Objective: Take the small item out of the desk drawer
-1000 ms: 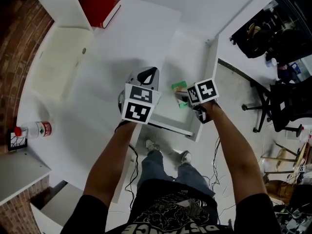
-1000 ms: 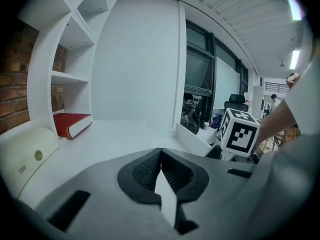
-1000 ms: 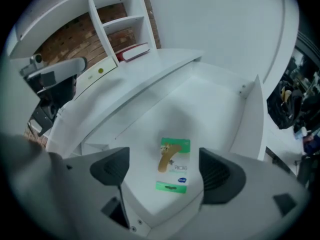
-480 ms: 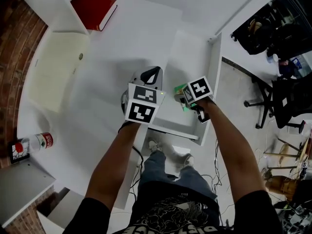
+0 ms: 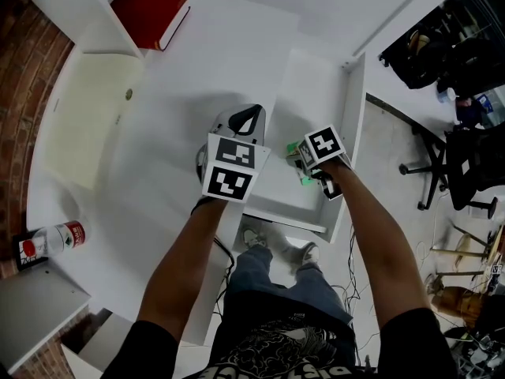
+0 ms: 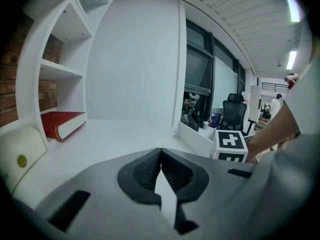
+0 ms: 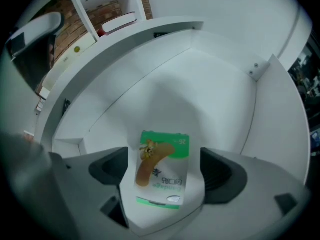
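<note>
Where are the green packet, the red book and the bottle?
green packet (image 7: 162,169): right gripper view, middle of its printed front.
red book (image 5: 146,14): head view, middle of its cover.
bottle (image 5: 55,238): head view, middle of its body.

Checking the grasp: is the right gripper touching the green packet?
Apart. Right gripper view: the green packet lies between open jaws of the right gripper, a gap each side.
</note>
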Demonstrator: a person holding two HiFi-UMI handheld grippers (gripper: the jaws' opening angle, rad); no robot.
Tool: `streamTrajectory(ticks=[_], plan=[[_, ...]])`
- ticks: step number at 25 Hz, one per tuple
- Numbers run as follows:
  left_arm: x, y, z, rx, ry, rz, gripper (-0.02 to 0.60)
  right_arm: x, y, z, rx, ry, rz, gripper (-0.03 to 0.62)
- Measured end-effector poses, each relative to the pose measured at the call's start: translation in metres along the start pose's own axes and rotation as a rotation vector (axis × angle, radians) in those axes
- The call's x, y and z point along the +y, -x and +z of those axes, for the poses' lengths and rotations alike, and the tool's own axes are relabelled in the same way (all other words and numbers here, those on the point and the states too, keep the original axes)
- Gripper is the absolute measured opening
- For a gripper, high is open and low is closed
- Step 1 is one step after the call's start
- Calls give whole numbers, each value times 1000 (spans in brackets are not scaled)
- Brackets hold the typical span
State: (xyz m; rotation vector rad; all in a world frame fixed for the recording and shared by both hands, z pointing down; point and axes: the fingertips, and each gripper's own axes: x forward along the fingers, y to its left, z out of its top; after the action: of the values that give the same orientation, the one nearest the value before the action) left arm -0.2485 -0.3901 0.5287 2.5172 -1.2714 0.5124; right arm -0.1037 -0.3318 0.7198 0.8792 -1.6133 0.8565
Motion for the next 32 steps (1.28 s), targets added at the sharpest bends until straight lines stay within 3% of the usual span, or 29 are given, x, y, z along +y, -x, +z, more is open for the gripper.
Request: streamTrajectory(ticks=[8,14,23,32], plan=[[-5,-10,5,-4,-16,-5,7,-6,-7,-5,-8,-56,-4,429],[-5,-13,6,-2,-22,-4,7,-7,-7,-7,3,-86,-11,347],[-9,-11,9,8,-25,-1,7,-6,-2,-8,-10,-107,10,341],[-16,2,21,8,-9,9,7,0,28,10,-129,-122,41,339]])
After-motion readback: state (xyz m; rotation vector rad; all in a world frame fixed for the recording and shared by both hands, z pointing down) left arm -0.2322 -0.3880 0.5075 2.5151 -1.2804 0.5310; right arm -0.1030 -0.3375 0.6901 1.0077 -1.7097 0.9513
